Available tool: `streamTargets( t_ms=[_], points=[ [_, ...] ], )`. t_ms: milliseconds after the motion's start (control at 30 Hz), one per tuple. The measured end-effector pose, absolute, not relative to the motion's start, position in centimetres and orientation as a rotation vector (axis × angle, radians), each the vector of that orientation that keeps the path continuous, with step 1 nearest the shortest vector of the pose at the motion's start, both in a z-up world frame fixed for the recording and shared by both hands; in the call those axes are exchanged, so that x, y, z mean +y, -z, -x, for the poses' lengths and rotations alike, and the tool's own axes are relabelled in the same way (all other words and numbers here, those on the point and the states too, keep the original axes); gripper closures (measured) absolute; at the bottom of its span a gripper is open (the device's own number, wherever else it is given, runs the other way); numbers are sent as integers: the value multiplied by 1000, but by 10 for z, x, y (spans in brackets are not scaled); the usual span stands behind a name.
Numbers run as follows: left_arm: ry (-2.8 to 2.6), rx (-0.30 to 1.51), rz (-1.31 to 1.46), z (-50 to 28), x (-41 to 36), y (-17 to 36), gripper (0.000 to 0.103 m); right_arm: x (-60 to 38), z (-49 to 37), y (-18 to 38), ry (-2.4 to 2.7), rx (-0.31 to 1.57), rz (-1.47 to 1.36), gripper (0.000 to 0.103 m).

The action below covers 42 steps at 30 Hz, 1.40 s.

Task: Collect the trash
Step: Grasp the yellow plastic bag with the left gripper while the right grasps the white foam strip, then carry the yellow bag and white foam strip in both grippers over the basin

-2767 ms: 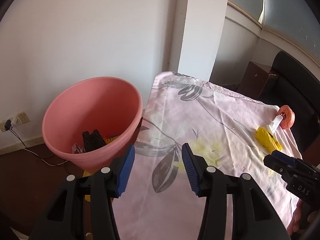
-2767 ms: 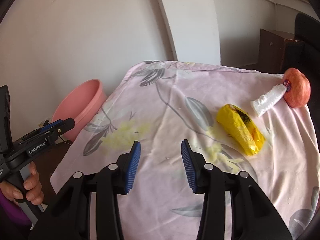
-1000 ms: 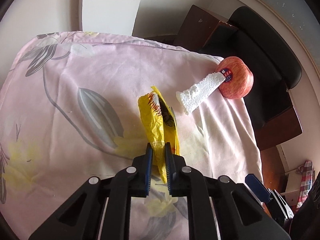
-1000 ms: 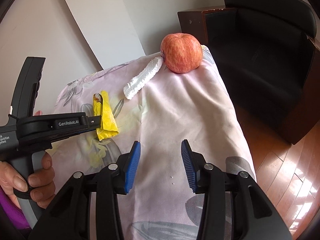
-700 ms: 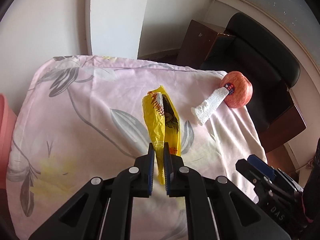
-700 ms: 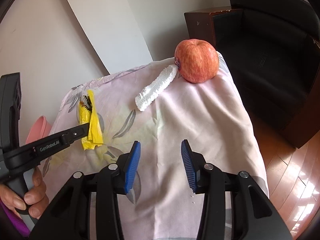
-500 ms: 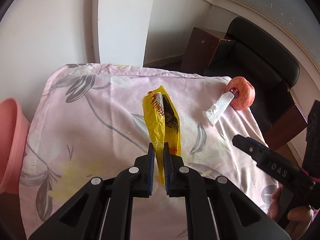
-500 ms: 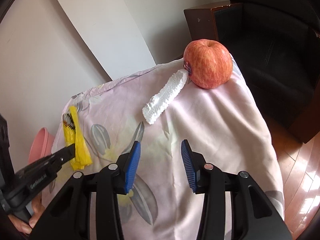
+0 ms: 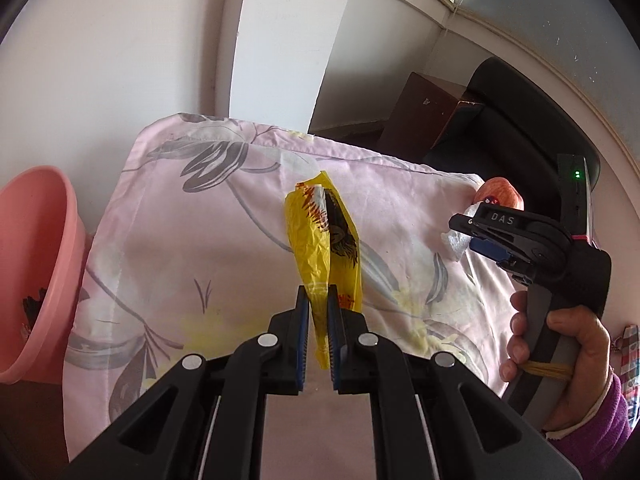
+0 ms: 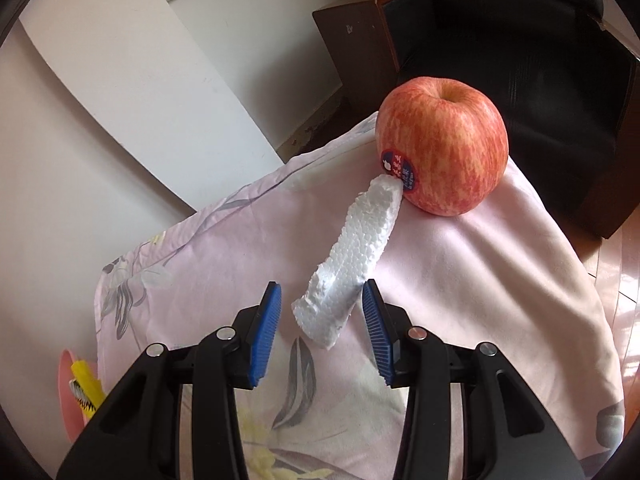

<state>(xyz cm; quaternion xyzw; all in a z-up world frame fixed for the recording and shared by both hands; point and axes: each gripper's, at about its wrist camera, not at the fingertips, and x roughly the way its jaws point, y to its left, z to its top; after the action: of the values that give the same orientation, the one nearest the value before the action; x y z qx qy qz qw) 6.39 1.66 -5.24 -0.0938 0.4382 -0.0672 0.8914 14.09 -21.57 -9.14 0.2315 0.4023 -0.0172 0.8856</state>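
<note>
The left gripper (image 9: 318, 312) pinches a yellow wrapper (image 9: 322, 240) above the bench (image 9: 168, 240); the pink bin (image 9: 40, 240) waits at nine o'clock. The right gripper (image 10: 322, 320), fingers spread, straddles foam (image 10: 352, 256) touching an apple (image 10: 444, 146). Closing on it looks next.

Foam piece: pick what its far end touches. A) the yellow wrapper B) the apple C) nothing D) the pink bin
B: in the right wrist view the foam piece runs up the cloth and its far tip meets the apple by the sticker.
</note>
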Motion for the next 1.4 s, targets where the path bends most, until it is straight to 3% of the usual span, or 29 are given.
streamTargets(
  t_ms=[400,500,700,1400],
  points=[
    [125,914,241,-63,41,59,95,-201,-152,105,127,799,-403,60],
    [123,912,247,-63,42,59,95,-203,-146,106,107,803,-384,66],
    [117,902,245,-61,41,57,95,-209,-128,108,54,810,-335,67],
    [-5,896,192,-40,53,64,95,-130,-55,81,-386,804,-178,67]
  ],
)
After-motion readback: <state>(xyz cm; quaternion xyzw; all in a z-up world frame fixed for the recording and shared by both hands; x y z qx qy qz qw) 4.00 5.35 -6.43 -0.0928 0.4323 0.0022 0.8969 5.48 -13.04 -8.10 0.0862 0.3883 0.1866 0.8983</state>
